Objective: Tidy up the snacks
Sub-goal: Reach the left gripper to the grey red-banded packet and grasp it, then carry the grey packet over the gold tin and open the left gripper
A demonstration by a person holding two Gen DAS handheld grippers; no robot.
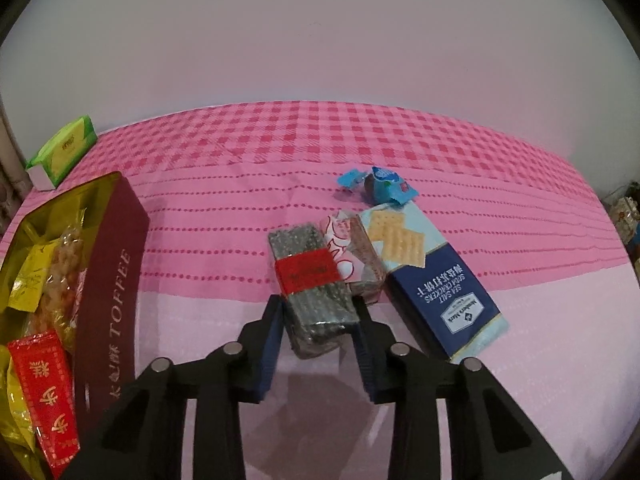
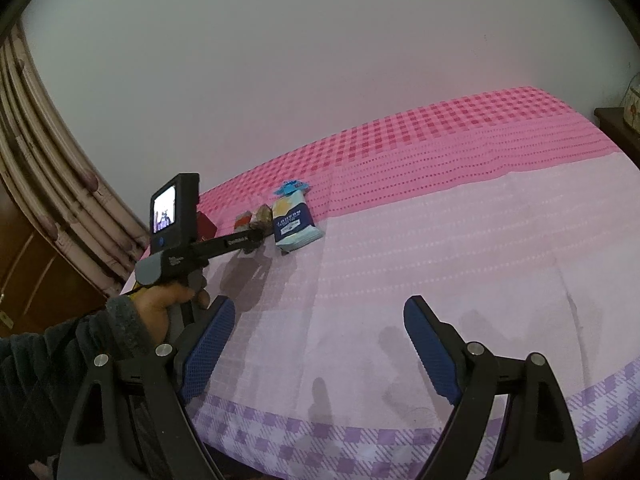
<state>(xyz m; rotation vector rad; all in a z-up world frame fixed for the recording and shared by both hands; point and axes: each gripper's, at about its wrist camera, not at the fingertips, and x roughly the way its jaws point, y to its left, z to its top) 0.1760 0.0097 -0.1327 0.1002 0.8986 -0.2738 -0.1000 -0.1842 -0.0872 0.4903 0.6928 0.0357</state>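
Note:
A dark sesame bar (image 1: 306, 272) with a red band lies on the pink cloth, and my left gripper (image 1: 318, 304) is shut on its near end, one blue pad against each long side. A pink-wrapped snack (image 1: 348, 248) leans on the bar's right side. Beside it lies a blue soda-cracker pack (image 1: 432, 280), with a blue candy (image 1: 380, 184) behind it. At the left, an open maroon toffee box (image 1: 108, 280) holds several snacks. My right gripper (image 2: 320, 312) stands open with nothing in it over the near part of the cloth. From there I see the cracker pack (image 2: 296, 220) and a hand (image 2: 168, 300) holding the left gripper.
A green packet (image 1: 64, 152) sits at the far left of the cloth. A striped curtain (image 2: 48, 184) and a wooden door (image 2: 24, 280) stand to the left, and a dark side table (image 2: 616, 124) at the far right. A plain wall runs behind.

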